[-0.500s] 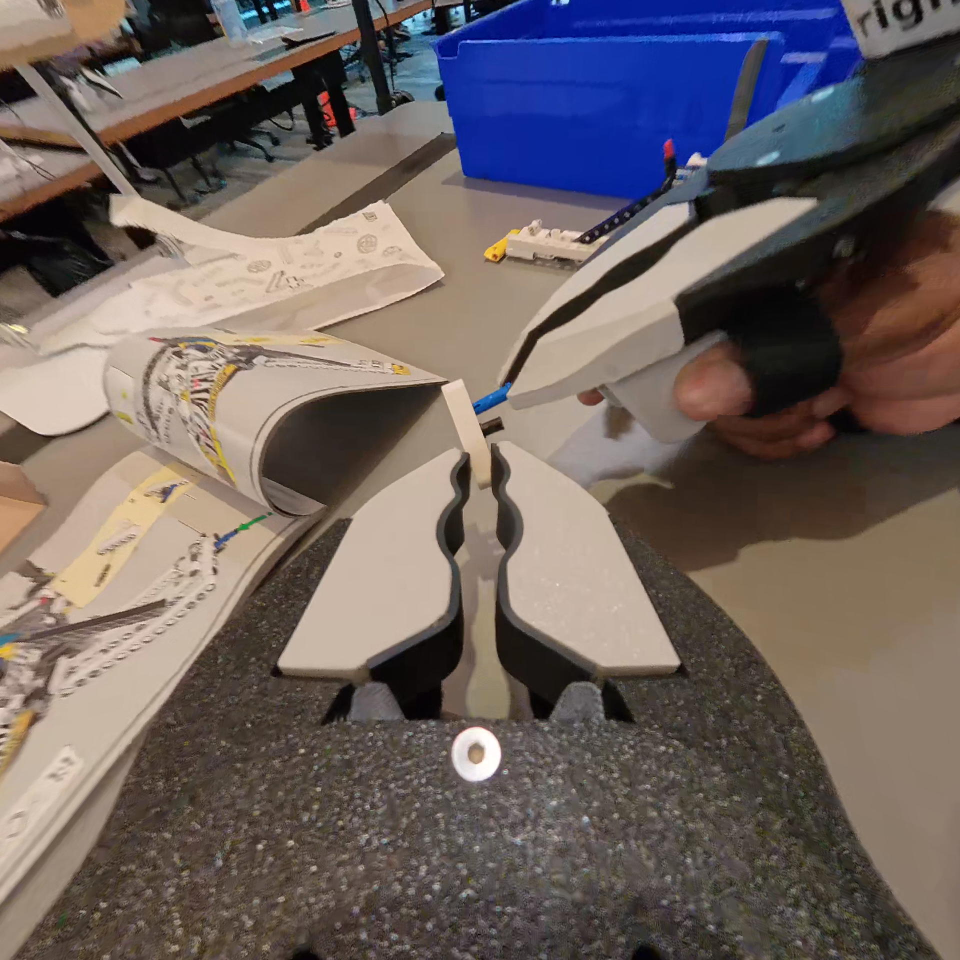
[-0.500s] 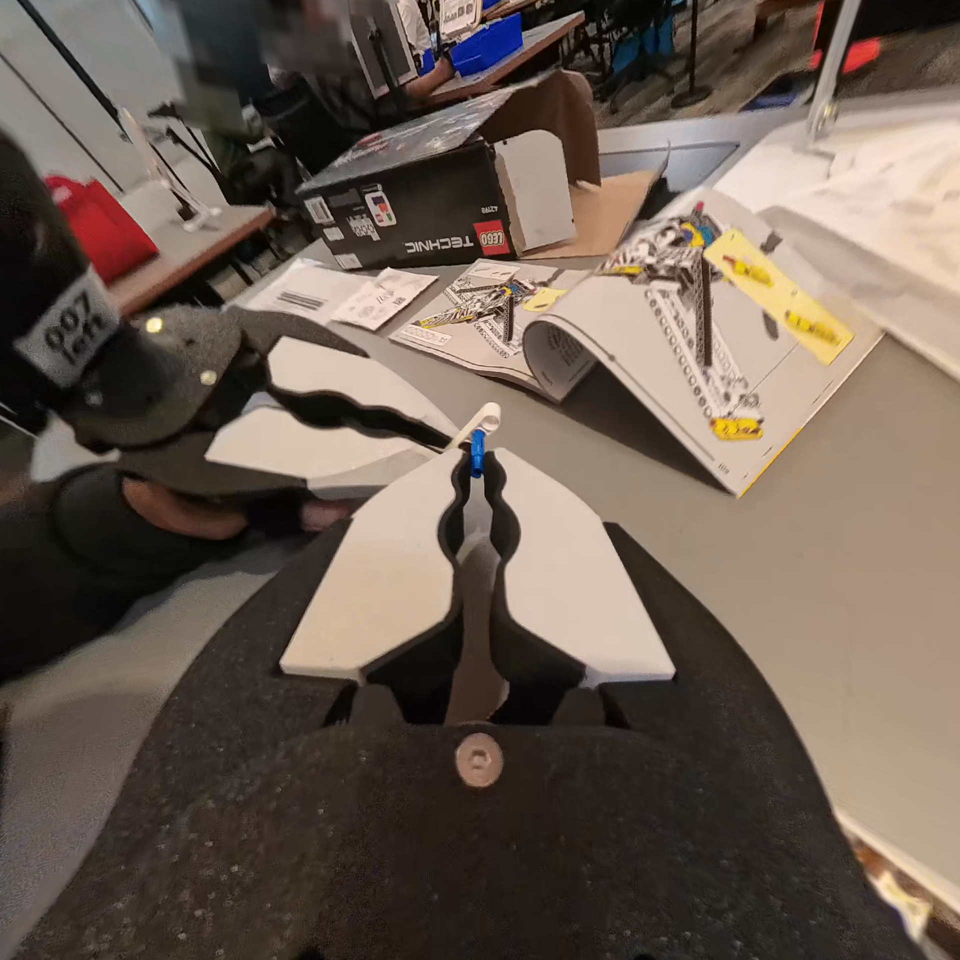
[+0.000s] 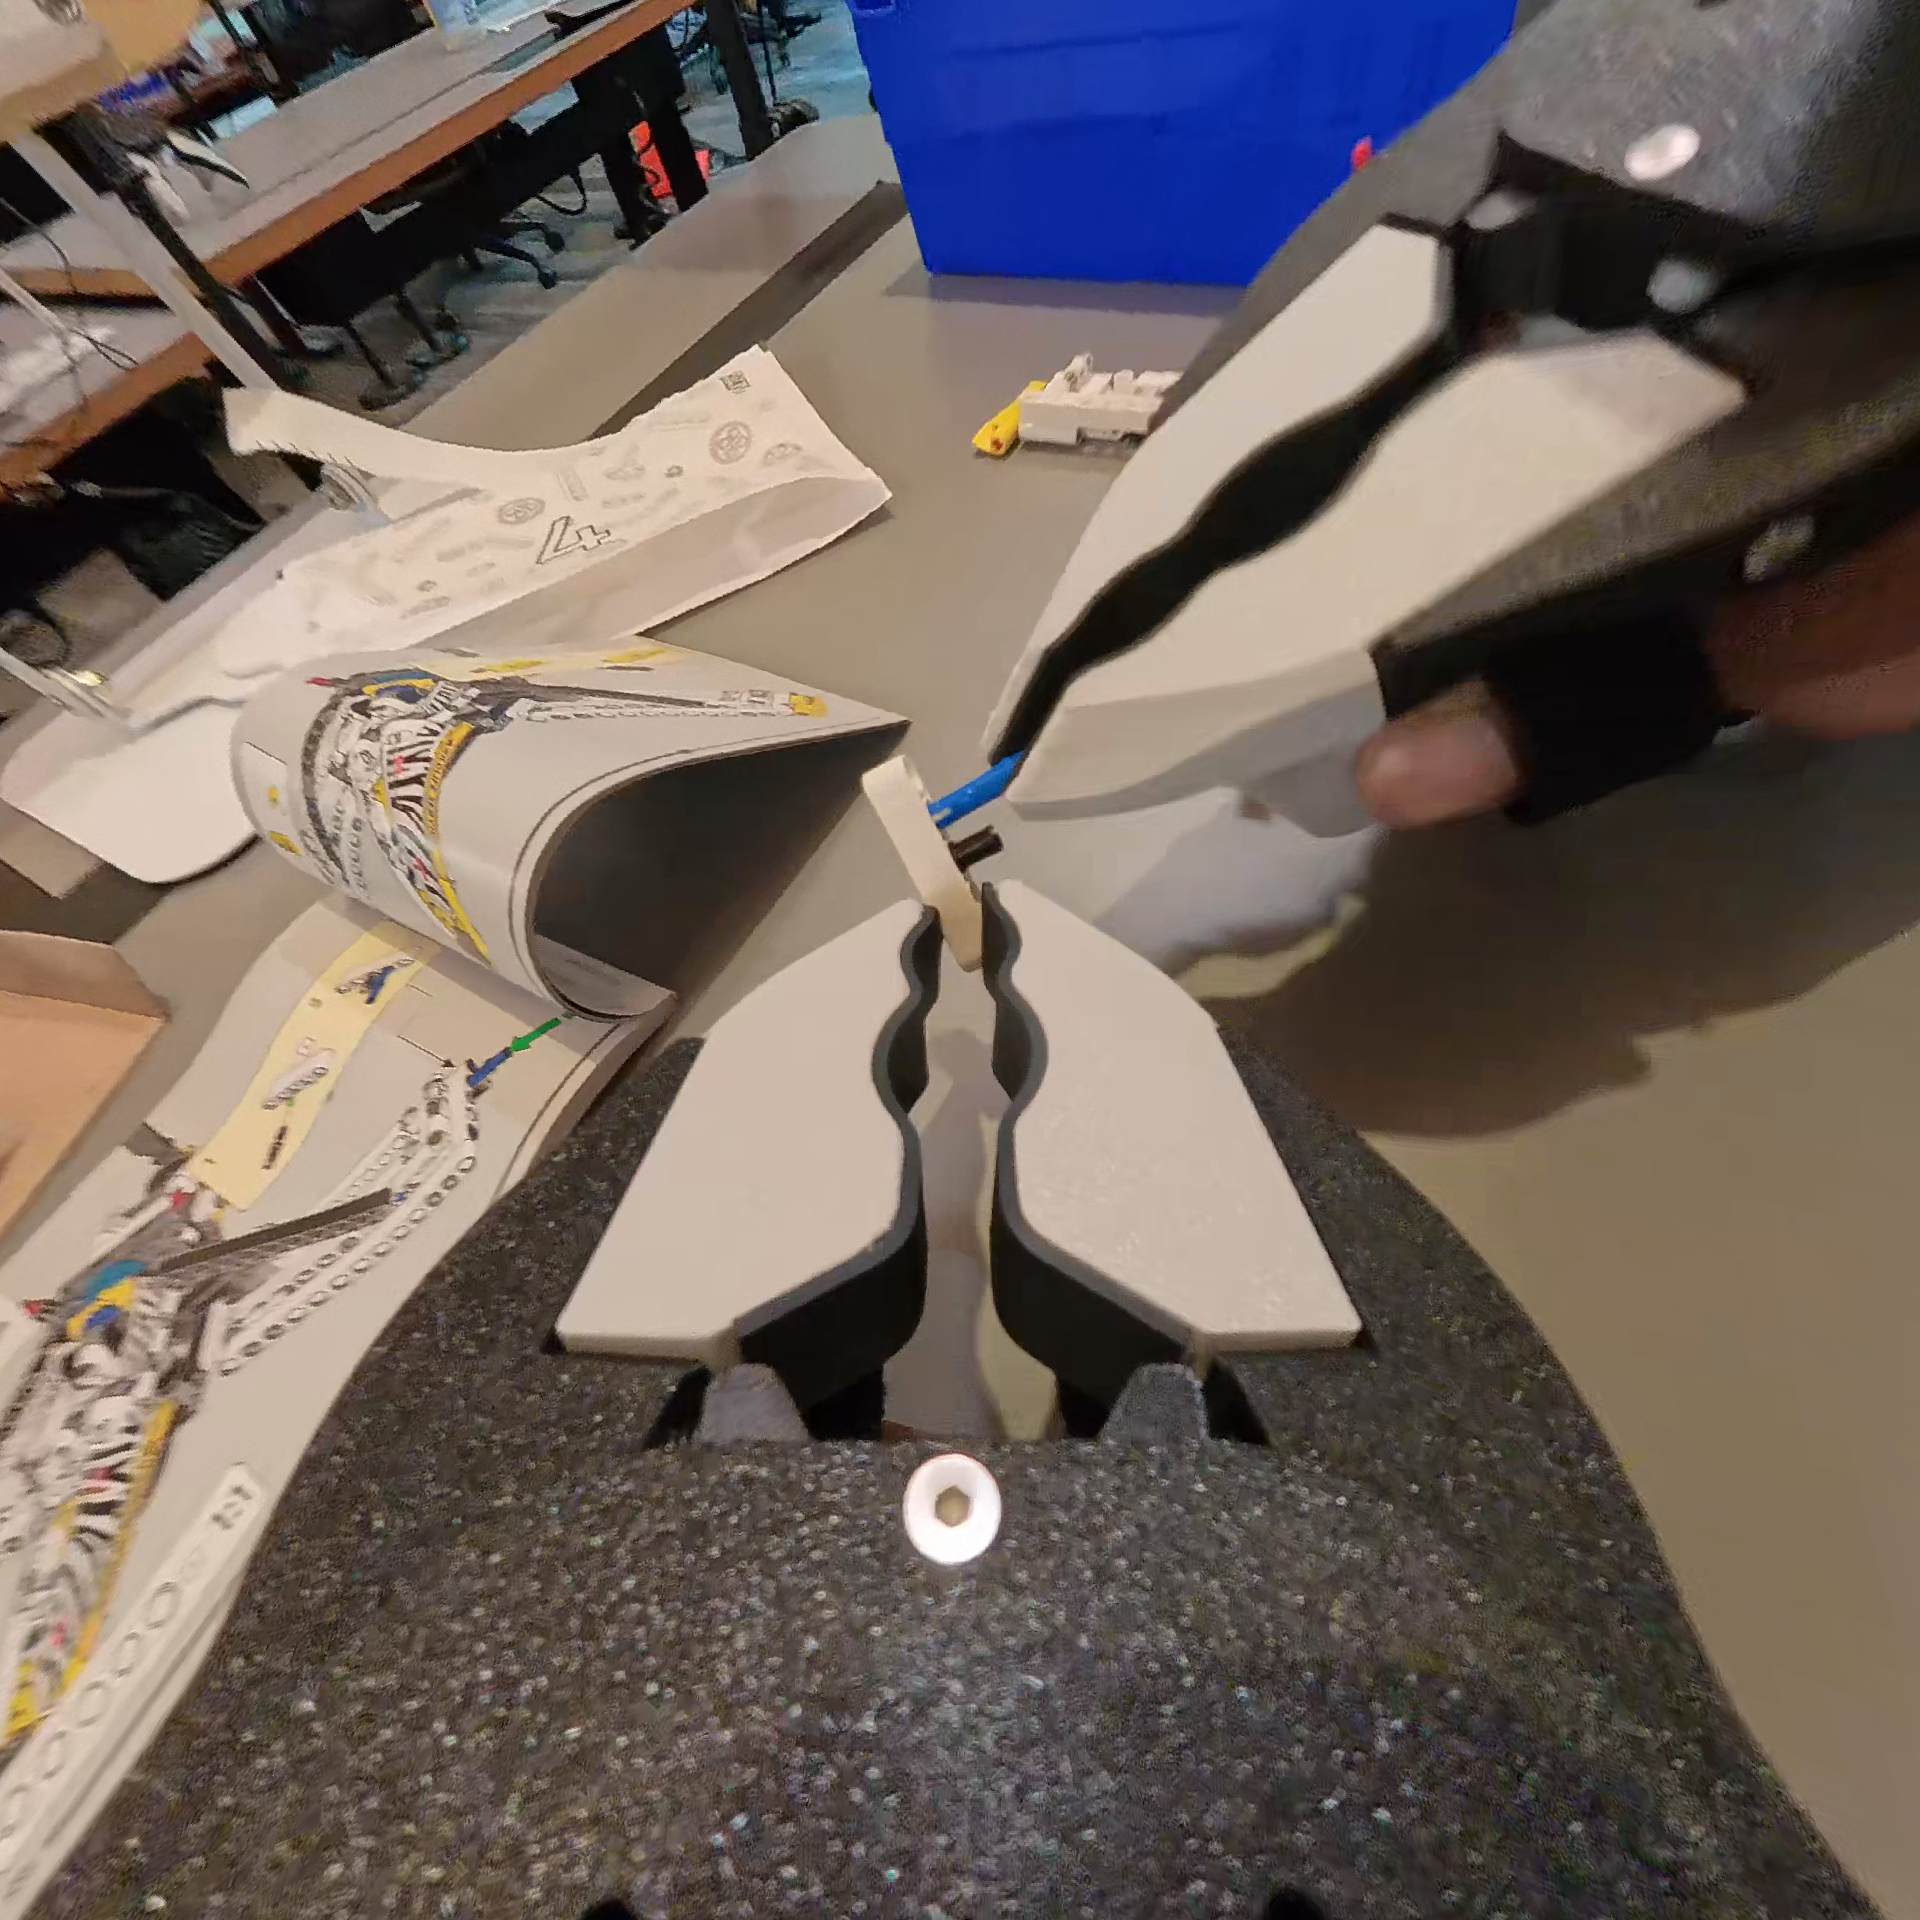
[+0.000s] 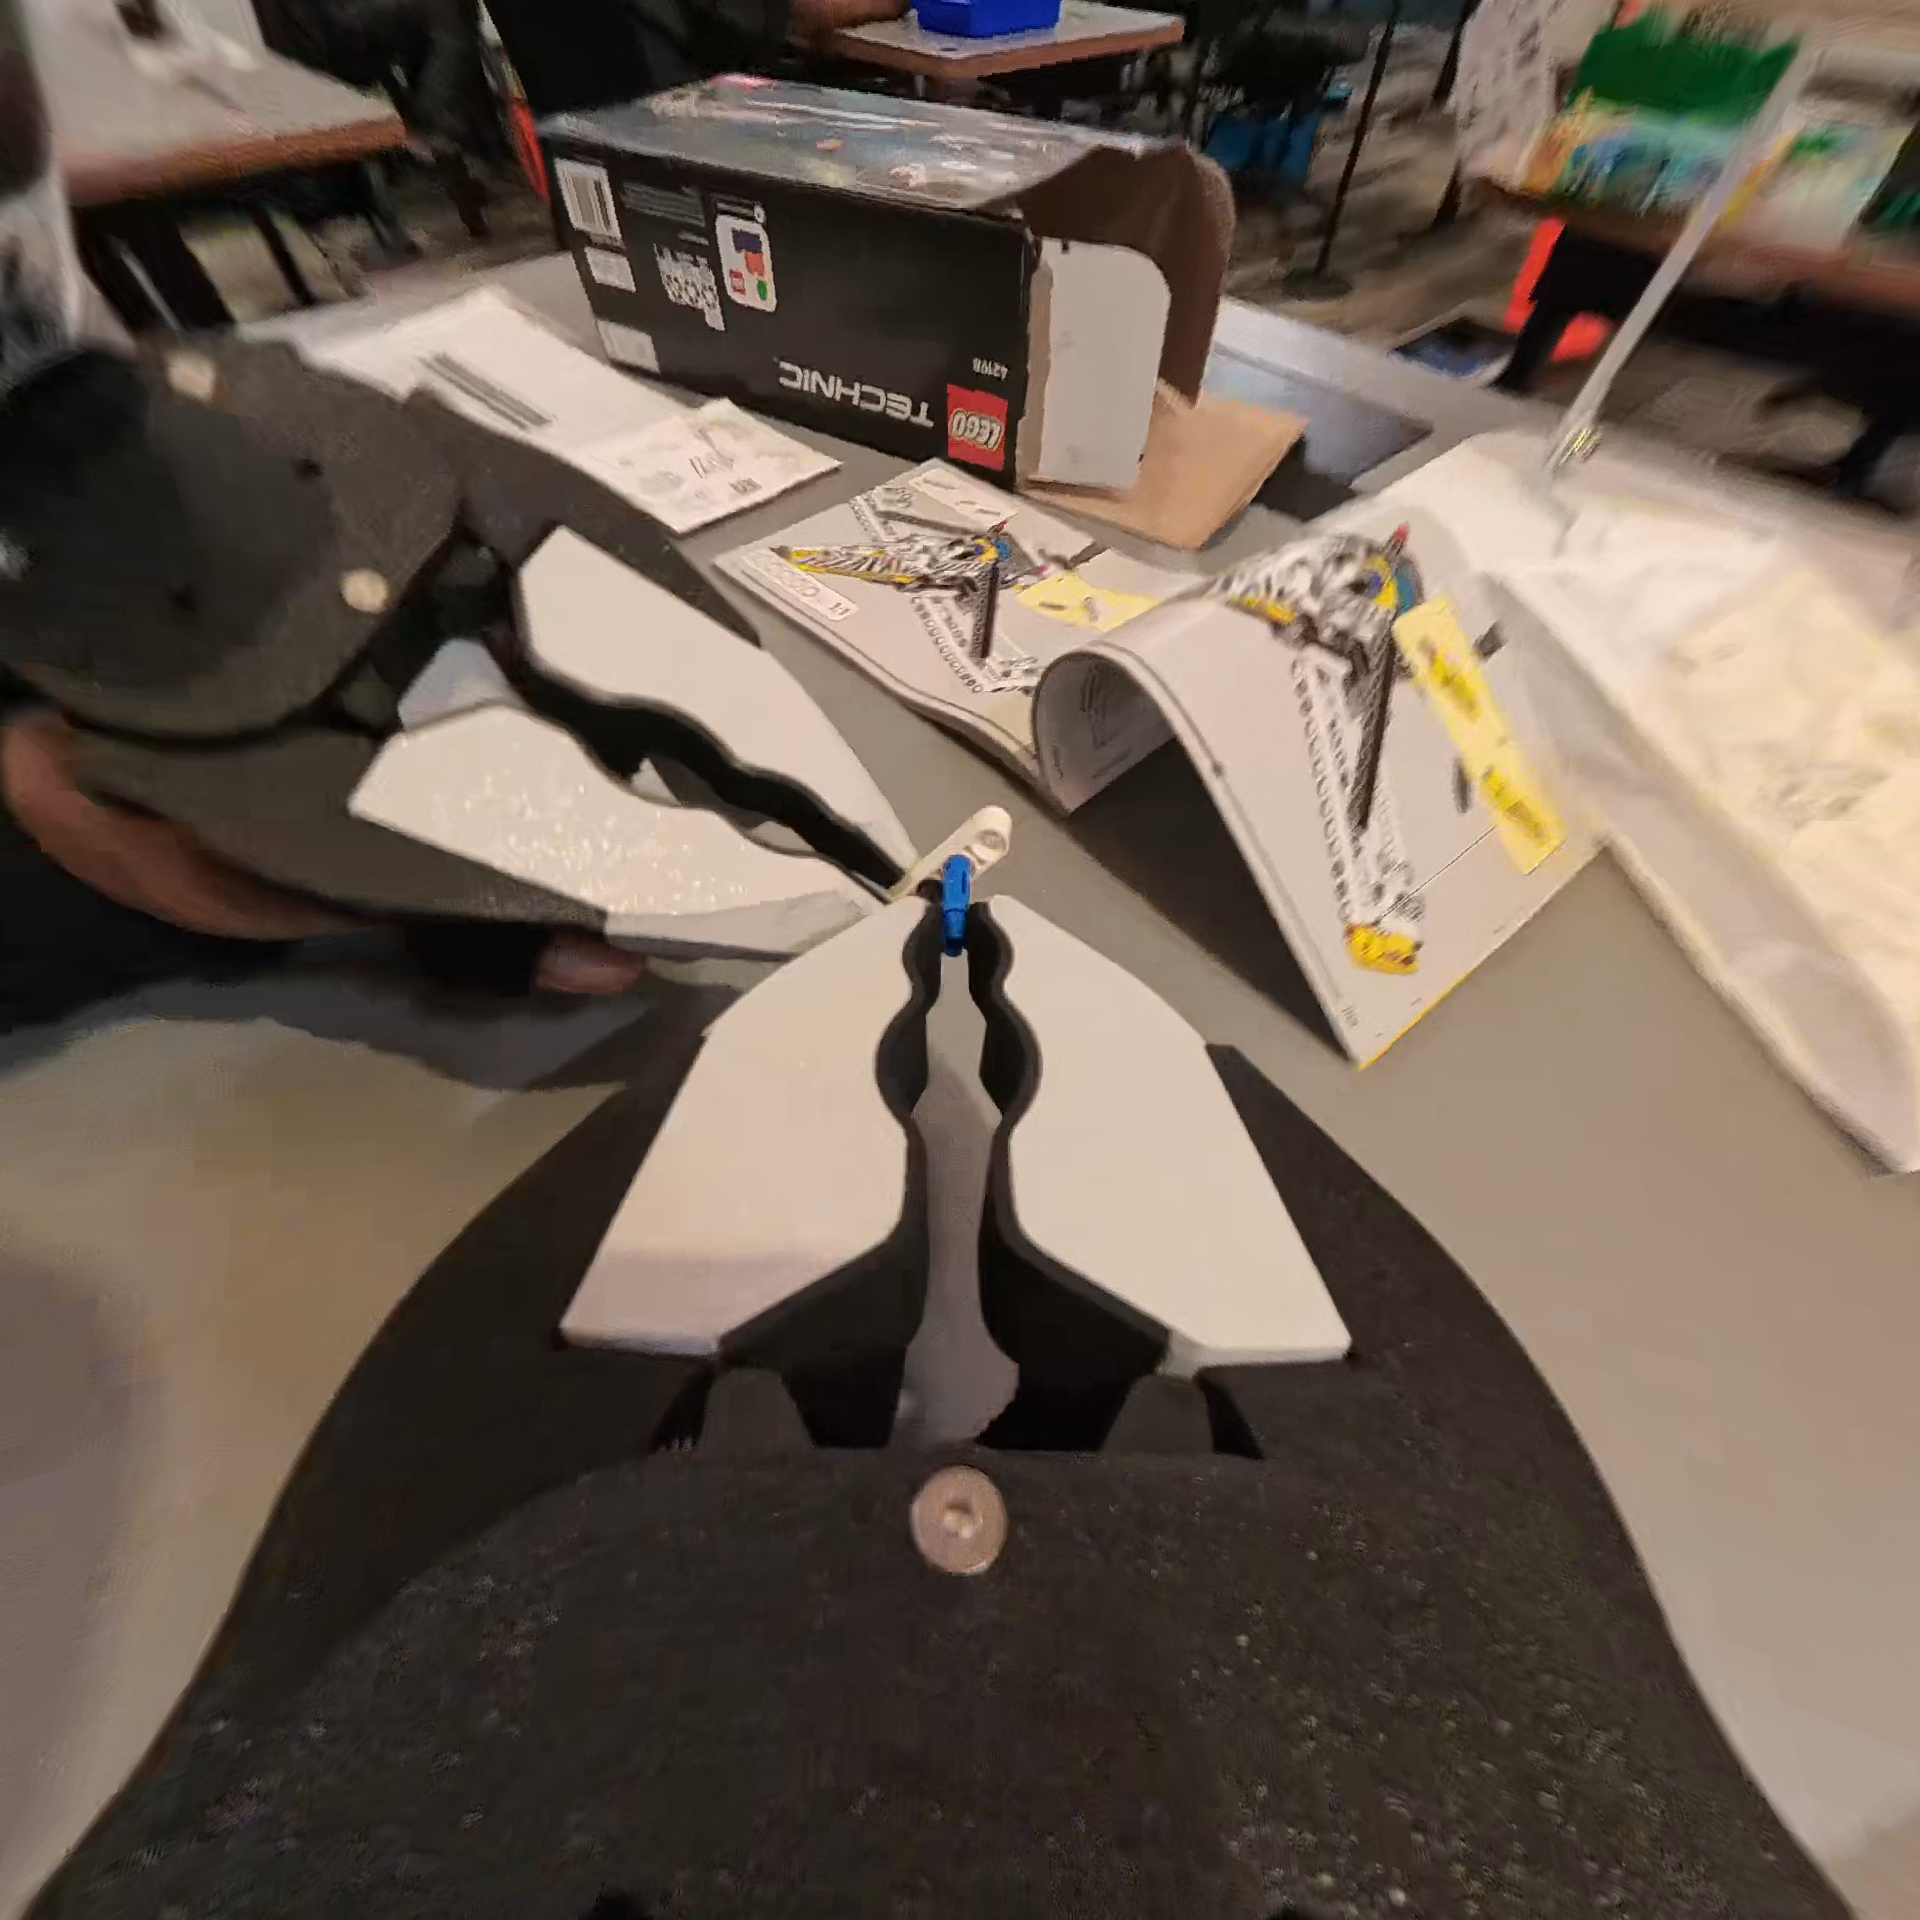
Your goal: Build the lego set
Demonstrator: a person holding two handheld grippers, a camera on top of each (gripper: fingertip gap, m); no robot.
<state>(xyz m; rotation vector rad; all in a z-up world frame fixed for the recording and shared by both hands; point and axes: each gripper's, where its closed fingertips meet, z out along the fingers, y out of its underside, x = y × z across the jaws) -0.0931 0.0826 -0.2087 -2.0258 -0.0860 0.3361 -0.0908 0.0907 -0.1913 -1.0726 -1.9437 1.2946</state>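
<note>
Grey bench [image 3: 1558, 1299] carries an open instruction booklet [image 3: 582, 790] at nine o'clock. Left gripper [image 3: 958, 914] fingers pinch a white beam [image 3: 920, 831]; right gripper [image 4: 951, 914] fingers pinch a blue pin [image 4: 953, 894] whose tip touches the beam, beside a black pin [image 3: 975, 847].

The grey worktop [image 3: 1558, 1299] carries an open instruction booklet [image 3: 436, 790] with one page curled over, a white printed paper bag [image 3: 582, 509], a small white-and-yellow brick assembly [image 3: 1091, 400], a blue bin [image 3: 1143, 135] and a black cardboard box [image 4: 810, 281].
</note>
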